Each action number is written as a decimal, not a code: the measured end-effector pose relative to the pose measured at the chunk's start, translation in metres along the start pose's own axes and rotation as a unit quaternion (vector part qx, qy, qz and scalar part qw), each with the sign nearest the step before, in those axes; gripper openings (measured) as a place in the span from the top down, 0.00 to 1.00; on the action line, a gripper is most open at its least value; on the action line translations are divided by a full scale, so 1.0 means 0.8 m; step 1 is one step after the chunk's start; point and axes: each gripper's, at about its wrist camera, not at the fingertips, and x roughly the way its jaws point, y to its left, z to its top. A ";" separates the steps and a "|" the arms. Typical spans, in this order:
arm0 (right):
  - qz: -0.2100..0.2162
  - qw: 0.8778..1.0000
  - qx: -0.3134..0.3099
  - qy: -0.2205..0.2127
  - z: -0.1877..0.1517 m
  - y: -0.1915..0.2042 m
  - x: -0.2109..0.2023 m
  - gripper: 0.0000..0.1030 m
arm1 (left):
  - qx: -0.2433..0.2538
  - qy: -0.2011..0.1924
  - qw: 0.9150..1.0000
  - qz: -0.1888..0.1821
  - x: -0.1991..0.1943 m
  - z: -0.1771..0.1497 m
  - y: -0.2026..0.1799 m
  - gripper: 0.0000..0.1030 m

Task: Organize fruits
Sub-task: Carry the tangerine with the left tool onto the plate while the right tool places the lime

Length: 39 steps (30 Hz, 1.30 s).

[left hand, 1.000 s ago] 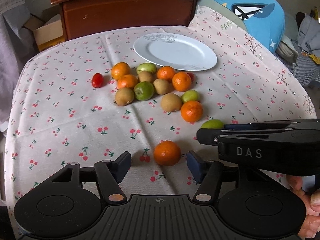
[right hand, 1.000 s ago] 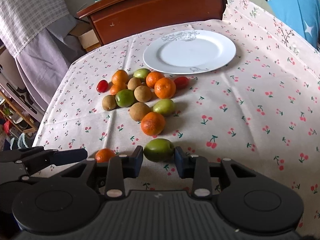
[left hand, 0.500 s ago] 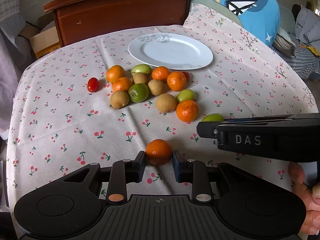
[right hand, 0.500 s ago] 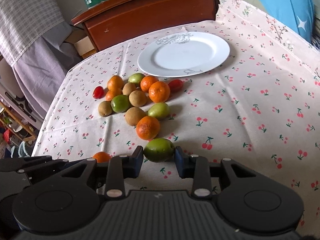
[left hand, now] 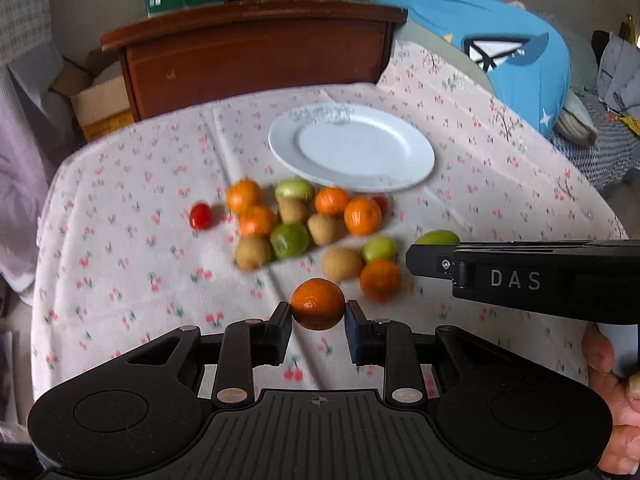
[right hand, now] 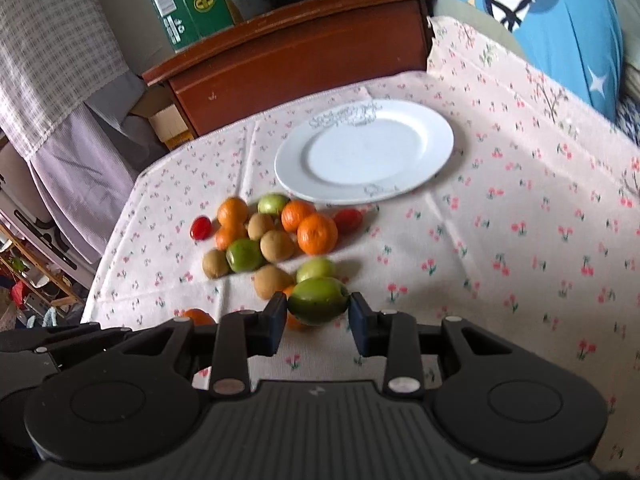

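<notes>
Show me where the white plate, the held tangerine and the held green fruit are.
white plate (right hand: 362,158), right wrist view, bare centre.
tangerine (left hand: 317,303), left wrist view, middle of its peel.
green fruit (right hand: 318,300), right wrist view, middle of its skin.

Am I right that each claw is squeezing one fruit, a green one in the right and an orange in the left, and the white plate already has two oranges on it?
Not quite. The white plate has nothing on it, as the right wrist view shows. The rest holds: the right claw squeezes a green fruit, and the left claw squeezes an orange.
</notes>
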 end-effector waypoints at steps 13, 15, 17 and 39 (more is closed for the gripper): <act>0.026 0.999 0.034 -0.006 0.072 -0.031 0.013 0.67 | -0.031 -0.016 0.999 -0.032 0.024 0.073 0.027 0.75; 0.027 0.999 0.042 -0.005 0.082 -0.037 0.019 0.67 | -0.030 -0.018 0.999 -0.039 0.033 0.082 0.028 0.75; 0.022 0.999 0.040 -0.006 0.090 -0.041 0.025 0.67 | -0.027 -0.020 0.998 -0.045 0.042 0.093 0.028 0.75; -0.002 0.995 0.094 0.029 0.124 -0.073 0.106 0.64 | 0.016 0.003 0.999 -0.046 0.145 0.141 0.019 0.72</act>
